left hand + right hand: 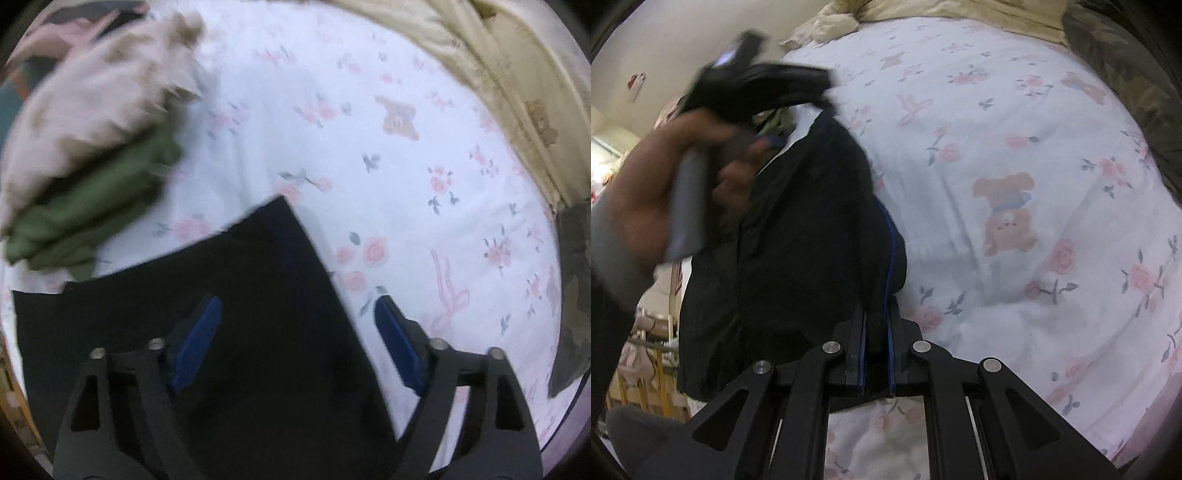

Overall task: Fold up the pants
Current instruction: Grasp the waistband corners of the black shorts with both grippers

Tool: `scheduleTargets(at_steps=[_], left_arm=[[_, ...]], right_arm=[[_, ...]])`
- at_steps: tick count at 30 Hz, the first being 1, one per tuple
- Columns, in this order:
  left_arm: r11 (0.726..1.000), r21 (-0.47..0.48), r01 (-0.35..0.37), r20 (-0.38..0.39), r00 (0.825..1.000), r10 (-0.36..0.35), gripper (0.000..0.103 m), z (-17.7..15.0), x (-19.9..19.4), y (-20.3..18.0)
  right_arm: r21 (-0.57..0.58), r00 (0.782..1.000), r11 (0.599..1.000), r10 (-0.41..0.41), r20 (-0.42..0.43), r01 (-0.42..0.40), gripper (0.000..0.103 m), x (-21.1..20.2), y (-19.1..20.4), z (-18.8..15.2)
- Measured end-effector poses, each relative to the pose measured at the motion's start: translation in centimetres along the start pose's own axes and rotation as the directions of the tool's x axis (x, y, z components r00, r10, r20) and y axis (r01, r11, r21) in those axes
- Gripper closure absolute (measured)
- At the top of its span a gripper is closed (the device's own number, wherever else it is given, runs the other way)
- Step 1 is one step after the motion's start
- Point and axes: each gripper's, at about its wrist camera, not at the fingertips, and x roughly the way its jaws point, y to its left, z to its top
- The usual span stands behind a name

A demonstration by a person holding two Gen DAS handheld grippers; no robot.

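Here the right gripper (876, 321) clamped the black pants (798, 221) | left gripper (297, 325) spread wide above them | bedsheet (406, 166) beneath, green clothes (92, 210) at its far-left edge.

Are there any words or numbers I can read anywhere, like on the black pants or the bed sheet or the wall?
None can be read.
Black pants: no label or writing shows.
Bed sheet: only printed roses, bows and teddy bears, no letters.
Wall sticker: too small and blurred to read.
Green clothes: blurred, no text visible.
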Motion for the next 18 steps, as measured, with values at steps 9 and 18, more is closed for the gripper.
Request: scheduleTargets(at_steps=[9, 18], left_arm=[[0.981, 0.146, -0.13, -0.005, 0.991, 0.132, 0.097, 0.6, 2.5, -1.5], [0.965, 0.254, -0.061, 0.059, 0.997, 0.048, 0.1, 0.2, -4.5, 2.6]], right_arm=[[-0.158, 0.994, 0.984, 0.068, -0.086, -0.081, 0.096, 1.2, 3.7, -0.8], [-0.286, 0.984, 0.942, 0.156, -0.085, -0.174, 0.096, -0.1, 7.7, -2.0]])
